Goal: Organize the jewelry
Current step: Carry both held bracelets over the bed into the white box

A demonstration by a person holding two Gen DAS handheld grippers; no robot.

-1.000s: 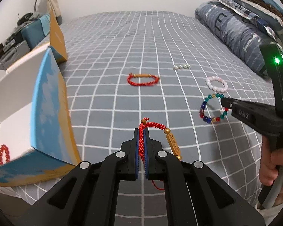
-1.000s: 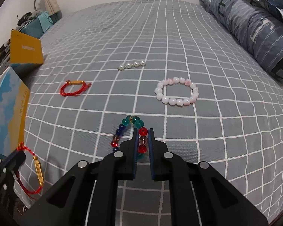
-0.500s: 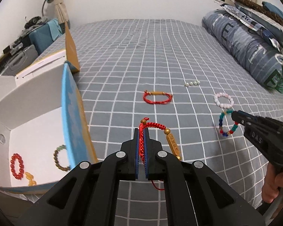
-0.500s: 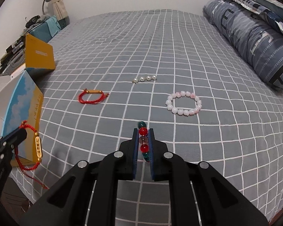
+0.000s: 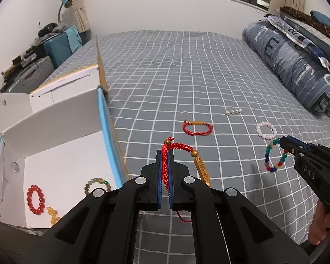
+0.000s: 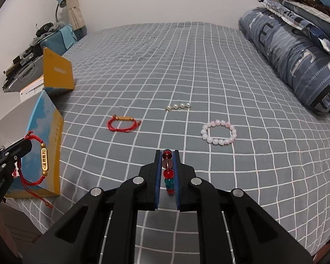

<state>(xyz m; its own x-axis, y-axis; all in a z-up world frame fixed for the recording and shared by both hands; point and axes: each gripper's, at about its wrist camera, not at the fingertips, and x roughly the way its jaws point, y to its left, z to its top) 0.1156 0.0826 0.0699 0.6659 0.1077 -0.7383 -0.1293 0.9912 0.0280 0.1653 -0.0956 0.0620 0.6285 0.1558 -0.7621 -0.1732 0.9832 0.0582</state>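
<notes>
My left gripper (image 5: 164, 154) is shut on a red cord bracelet with a gold charm (image 5: 201, 168), held above the bed beside the open white box (image 5: 61, 154); it also shows in the right wrist view (image 6: 43, 156). My right gripper (image 6: 167, 154) is shut on a multicolour bead bracelet (image 6: 167, 171), which hangs from its tips in the left wrist view (image 5: 275, 158). On the bed lie a second red cord bracelet (image 5: 197, 128), a pink bead bracelet (image 5: 266, 130) and a short pearl strand (image 5: 233, 111).
The box holds a red bead bracelet (image 5: 35, 200), a green-brown bead bracelet (image 5: 96, 183) and a yellow piece (image 5: 52, 215). Its blue and yellow flaps (image 6: 47, 149) stand up at the bed's left edge. A folded quilt (image 5: 297, 66) lies along the right. Suitcases (image 5: 30, 74) stand beyond the bed's left side.
Both grippers have lifted with their bracelets. The left one has swung so the box's inside now shows. The multicolour bracelet has left the bed and now hangs from the right gripper.
</notes>
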